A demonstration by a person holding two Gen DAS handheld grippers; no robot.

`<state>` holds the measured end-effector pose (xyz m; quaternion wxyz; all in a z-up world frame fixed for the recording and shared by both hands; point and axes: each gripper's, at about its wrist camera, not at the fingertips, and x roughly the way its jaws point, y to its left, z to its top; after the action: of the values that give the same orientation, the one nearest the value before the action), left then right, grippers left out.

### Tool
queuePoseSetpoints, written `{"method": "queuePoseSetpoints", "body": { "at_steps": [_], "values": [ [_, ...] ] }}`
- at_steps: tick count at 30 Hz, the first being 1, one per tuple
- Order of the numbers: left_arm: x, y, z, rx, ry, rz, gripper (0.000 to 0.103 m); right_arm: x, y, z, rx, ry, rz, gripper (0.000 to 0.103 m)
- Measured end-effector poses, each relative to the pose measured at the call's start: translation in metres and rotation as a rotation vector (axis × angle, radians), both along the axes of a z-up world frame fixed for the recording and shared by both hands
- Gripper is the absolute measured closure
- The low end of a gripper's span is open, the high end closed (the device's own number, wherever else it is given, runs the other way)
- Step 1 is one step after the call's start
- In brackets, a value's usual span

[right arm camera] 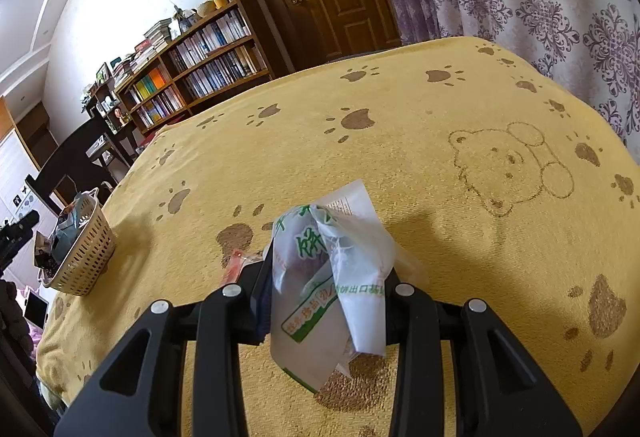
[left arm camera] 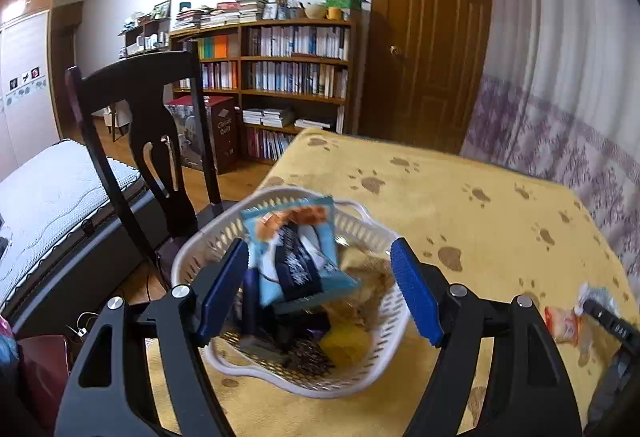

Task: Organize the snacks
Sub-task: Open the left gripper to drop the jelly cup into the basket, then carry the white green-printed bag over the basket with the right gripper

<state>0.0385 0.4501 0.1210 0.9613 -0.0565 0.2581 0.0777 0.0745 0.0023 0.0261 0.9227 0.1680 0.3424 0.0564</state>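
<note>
1. The left gripper point(left arm camera: 320, 289) hangs over the white basket point(left arm camera: 192, 261), its blue pads point(left arm camera: 416, 293) spread wide apart; a light blue snack packet point(left arm camera: 296, 249), blurred, sits between them above the basket, and whether it touches the left pad cannot be told.
2. The right gripper point(right arm camera: 324, 301) has its jaws clamped on a clear snack bag with green print point(right arm camera: 320, 277), held just above the cloth; an orange-red packet point(right arm camera: 236, 265) lies beside its left finger.
3. The basket holds dark and yellow wrappers and stands near the table's left edge.
4. The yellow paw-print cloth point(left arm camera: 480, 221) covers the whole table — a bear outline point(right arm camera: 508, 165) shows on the right side.
5. Beyond the edge stands a dark wooden chair point(left arm camera: 160, 141), with a mattress point(left arm camera: 48, 205) to its left.
6. Farther back — a full bookshelf point(left arm camera: 292, 77), a brown door point(left arm camera: 436, 33) and a purple-patterned curtain point(left arm camera: 560, 77).
</note>
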Motion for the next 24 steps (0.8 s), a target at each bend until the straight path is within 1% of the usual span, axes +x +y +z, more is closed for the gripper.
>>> {"method": "queuePoseSetpoints", "body": {
  "at_steps": [4,7,12,16,18,24],
  "values": [
    [-0.004,0.01,0.006,-0.021,-0.02,0.018,0.028,-0.002,0.002,0.001,-0.003,-0.005,0.004,0.068],
    [-0.007,0.015,0.011,-0.029,-0.033,0.024,0.028,-0.004,0.005,0.004,0.017,-0.008,0.018,0.068],
    [-0.013,0.019,0.014,-0.046,-0.044,0.026,0.028,-0.008,0.024,0.012,0.04,-0.017,0.066,0.068],
    [-0.015,0.021,0.018,-0.052,-0.059,0.027,0.026,-0.006,0.048,0.023,0.054,-0.03,0.128,0.068],
    [-0.018,0.025,0.022,-0.062,-0.073,0.034,0.023,-0.004,0.064,0.03,0.058,-0.038,0.168,0.068],
    [-0.027,0.041,0.034,-0.102,-0.115,0.061,0.017,0.008,0.12,0.054,0.034,-0.063,0.284,0.068]
  ]
}}
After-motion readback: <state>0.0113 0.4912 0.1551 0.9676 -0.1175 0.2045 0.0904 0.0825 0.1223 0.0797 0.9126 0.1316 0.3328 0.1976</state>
